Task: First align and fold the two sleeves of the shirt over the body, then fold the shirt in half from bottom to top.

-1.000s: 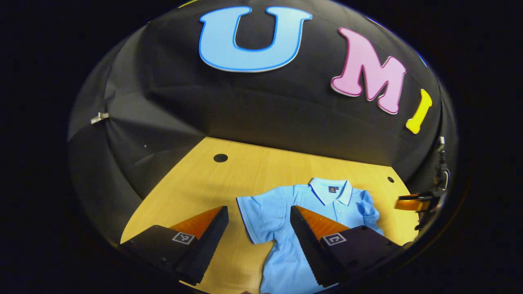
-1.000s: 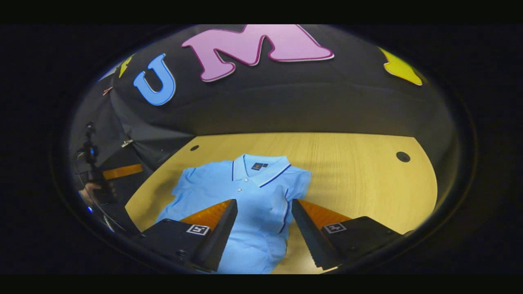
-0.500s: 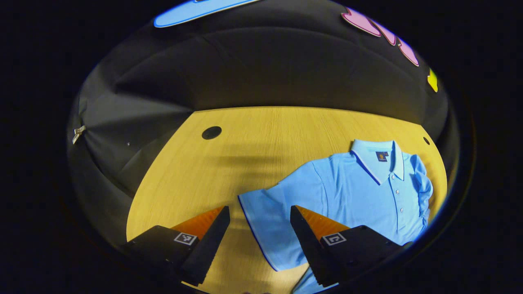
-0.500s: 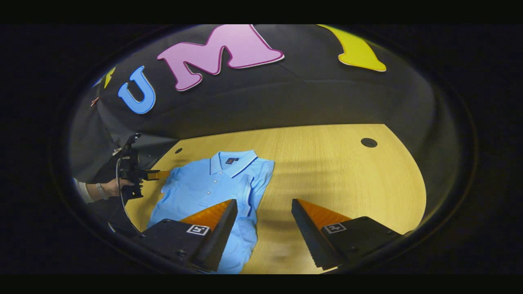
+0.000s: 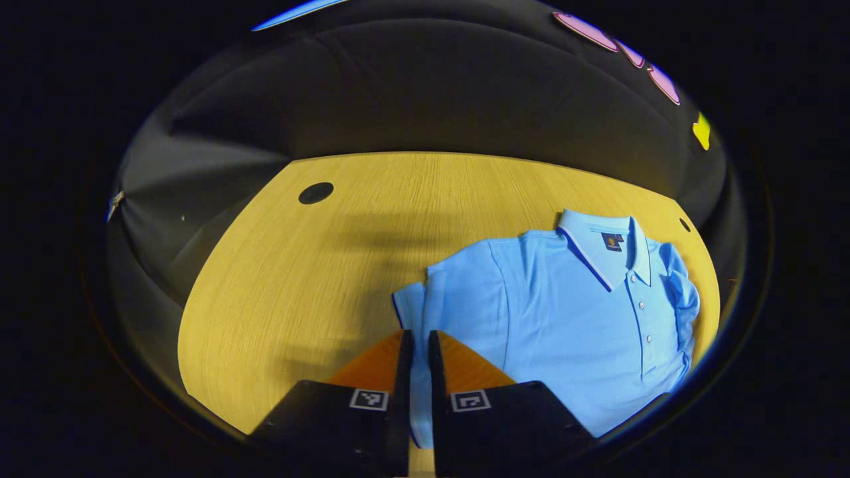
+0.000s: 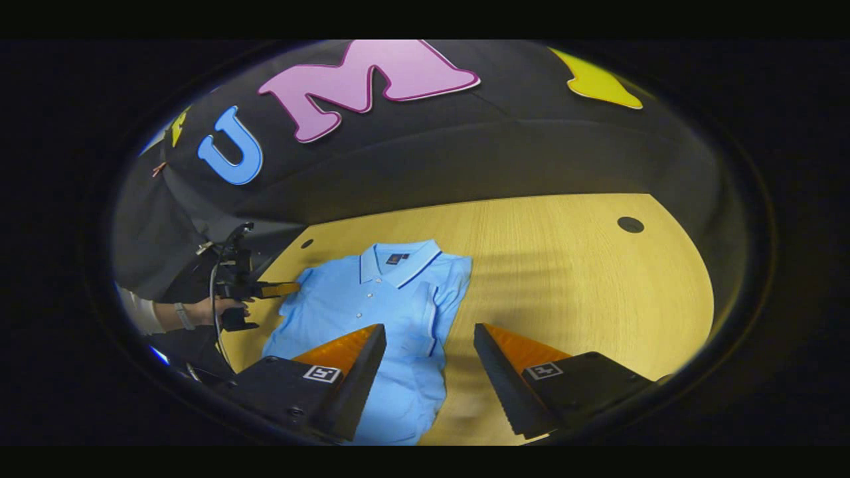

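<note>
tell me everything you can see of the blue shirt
The shirt is a light blue short-sleeved polo of knit-looking cloth, with a dark-trimmed collar, small buttons on its placket and a dark neck label. It lies face up on the wooden table. One sleeve is already folded over the body; the left gripper has closed on the edge of the other sleeve. The right gripper hangs open above it.

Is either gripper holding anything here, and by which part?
The left gripper is shut on the shirt, pinching its sleeve edge. The right gripper is open, holding nothing.
</note>
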Motion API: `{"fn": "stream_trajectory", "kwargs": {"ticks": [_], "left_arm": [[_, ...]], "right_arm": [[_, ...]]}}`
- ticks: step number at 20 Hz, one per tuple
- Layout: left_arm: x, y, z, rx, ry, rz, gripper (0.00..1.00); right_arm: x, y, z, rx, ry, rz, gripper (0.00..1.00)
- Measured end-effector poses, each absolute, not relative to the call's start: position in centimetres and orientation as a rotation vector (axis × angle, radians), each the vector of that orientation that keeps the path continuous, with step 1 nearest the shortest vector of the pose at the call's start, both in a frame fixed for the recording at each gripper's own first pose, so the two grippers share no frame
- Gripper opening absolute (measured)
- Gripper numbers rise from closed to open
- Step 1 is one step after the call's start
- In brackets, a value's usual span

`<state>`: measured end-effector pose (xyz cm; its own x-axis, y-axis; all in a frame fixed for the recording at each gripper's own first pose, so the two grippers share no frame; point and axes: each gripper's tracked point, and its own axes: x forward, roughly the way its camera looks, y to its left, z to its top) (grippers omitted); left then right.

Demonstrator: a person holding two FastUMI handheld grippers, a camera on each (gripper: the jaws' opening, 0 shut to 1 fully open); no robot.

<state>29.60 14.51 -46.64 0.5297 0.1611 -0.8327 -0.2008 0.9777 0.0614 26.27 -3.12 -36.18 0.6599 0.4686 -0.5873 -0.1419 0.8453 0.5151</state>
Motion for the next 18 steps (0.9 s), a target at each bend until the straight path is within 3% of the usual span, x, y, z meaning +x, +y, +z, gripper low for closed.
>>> {"fn": "stream_trajectory", "kwargs": {"ticks": [2,4,10,16,18], "left_arm": [[29.9,13.3,-46.3,-0.084,0.992,0.179,0.09],[30.2,11.9,-44.9,-0.121,0.962,0.143,0.07],[31.0,6.5,-39.5,-0.104,0.868,-0.033,0.06],[30.7,2.8,-43.6,-0.079,0.971,-0.079,0.07],[29.8,2.5,-45.8,-0.058,1.045,-0.077,0.12]], "right_arm": [[26.2,-3.6,-36.1,0.452,0.783,0.352,0.85],[26.3,-3.8,-36.2,0.449,0.779,0.344,0.85],[25.8,-3.7,-35.6,0.436,0.765,0.347,0.85],[24.3,-2.7,-35.5,0.376,0.767,0.375,0.85],[23.6,-2.5,-35.5,0.371,0.774,0.382,0.85]]}}
